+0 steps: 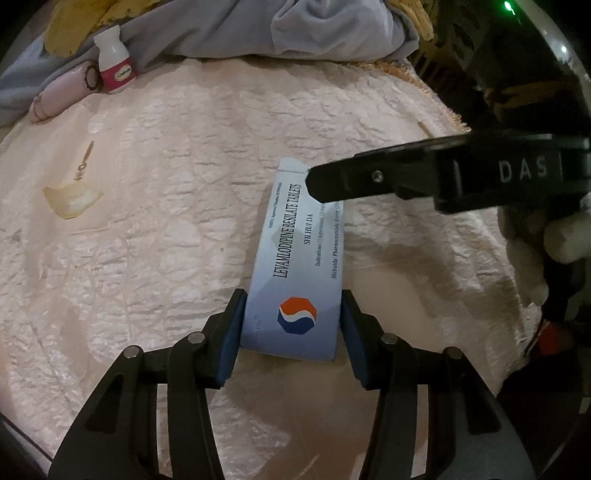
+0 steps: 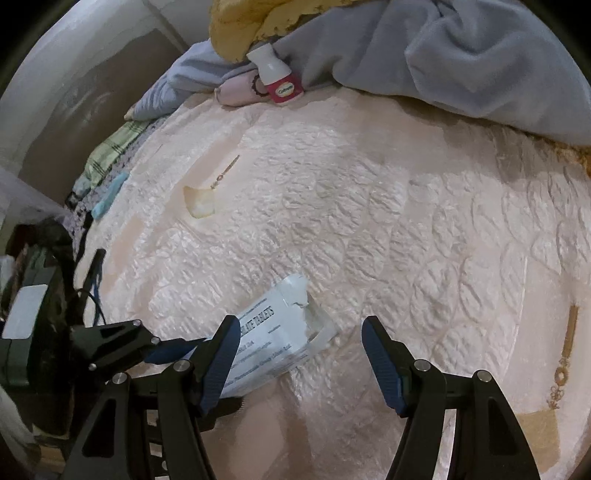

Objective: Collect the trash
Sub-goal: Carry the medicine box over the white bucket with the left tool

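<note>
My left gripper [image 1: 291,325] is shut on a pale blue medicine box [image 1: 299,266] printed "Levamlodipine Besylate Tablets", holding its near end just above the quilted pink bedspread [image 1: 166,184]. The box also shows in the right wrist view [image 2: 273,332], its far end torn open. My right gripper [image 2: 301,354] is open and empty, its left finger over the box. In the left wrist view it reaches in from the right, its fingertips [image 1: 317,181] over the box's far end. A small white bottle with a pink label [image 1: 114,66] stands far back by the bedding, also in the right wrist view [image 2: 279,77].
A grey blanket [image 2: 461,62] and a yellow cloth [image 2: 251,22] are heaped at the back of the bed. A pink pouch [image 2: 240,92] lies beside the bottle. Folded clothes [image 2: 107,162] lie at the bed's left edge. Dark gear [image 2: 37,314] sits beyond that edge.
</note>
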Motion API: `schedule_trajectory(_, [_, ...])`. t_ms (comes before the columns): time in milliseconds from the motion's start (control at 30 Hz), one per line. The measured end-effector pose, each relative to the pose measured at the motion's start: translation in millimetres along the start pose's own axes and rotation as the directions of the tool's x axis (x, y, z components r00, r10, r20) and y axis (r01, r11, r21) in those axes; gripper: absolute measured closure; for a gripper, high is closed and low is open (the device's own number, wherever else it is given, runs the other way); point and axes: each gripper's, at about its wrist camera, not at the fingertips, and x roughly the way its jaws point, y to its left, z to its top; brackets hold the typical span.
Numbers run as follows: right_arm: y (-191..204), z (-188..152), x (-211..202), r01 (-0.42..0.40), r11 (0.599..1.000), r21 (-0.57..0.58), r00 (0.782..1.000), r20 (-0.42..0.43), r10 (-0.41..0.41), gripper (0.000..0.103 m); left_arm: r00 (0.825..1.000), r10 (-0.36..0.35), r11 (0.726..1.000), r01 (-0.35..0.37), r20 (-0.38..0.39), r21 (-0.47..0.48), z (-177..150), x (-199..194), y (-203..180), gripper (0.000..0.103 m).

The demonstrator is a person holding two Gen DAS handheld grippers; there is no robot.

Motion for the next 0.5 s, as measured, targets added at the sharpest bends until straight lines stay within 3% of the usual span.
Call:
schedule_trajectory(133, [-11, -7, -14, -0.007, 1.0, 0.022, 1.0, 0.02, 0.006, 0.037, 0.999, -0.05, 0.999, 0.05, 0.018, -0.001, 3, -7, -4, 0.057])
schedule_trajectory(400, [-32, -33, -40, -0.167, 0.976, 0.143, 0.985, 0.069, 0.159, 0.037, 0.998, -0.03, 0.998, 0.026, 0.062, 0.056, 6, -21, -34, 0.057])
schedule_trajectory(500, [-26, -41, -51, -0.18, 0.974, 0.134, 0.981, 0.1, 0.168, 0.037, 0.997, -0.039, 0.995, 0.033, 0.066, 0.09, 7, -25, -53, 0.057])
